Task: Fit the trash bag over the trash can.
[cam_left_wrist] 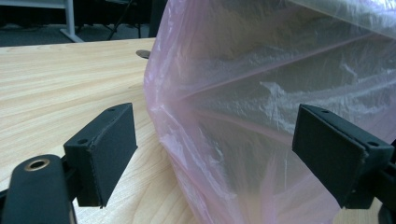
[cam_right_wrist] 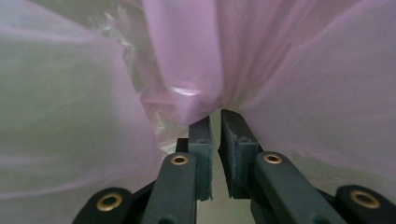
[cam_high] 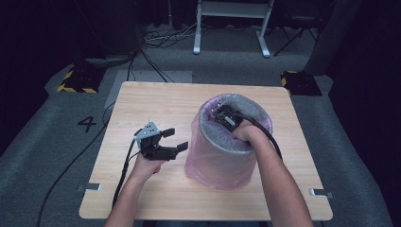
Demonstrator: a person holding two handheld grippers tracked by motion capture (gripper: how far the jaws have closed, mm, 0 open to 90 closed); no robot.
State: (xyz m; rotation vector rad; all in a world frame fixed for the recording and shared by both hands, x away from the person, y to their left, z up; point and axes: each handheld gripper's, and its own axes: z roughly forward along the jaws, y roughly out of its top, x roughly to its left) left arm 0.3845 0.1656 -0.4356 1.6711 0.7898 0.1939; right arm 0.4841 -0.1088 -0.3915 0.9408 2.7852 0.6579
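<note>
Item: thin pink plastic liner bag [cam_high: 215, 165], draped over the grey round bin [cam_high: 222, 142] mid-table; my right gripper [cam_high: 226, 117], inside that bin, nearly closed with liner film at its tips; my left gripper [cam_high: 172, 141], just beside the bin, spread and empty; seating unfinished, I judge.

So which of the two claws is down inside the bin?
The right claw, reaching into the pink bag lining the bin, jaws nearly closed against a fold of bag film. The left claw is outside, beside the bin over the table, jaws wide open.
</note>
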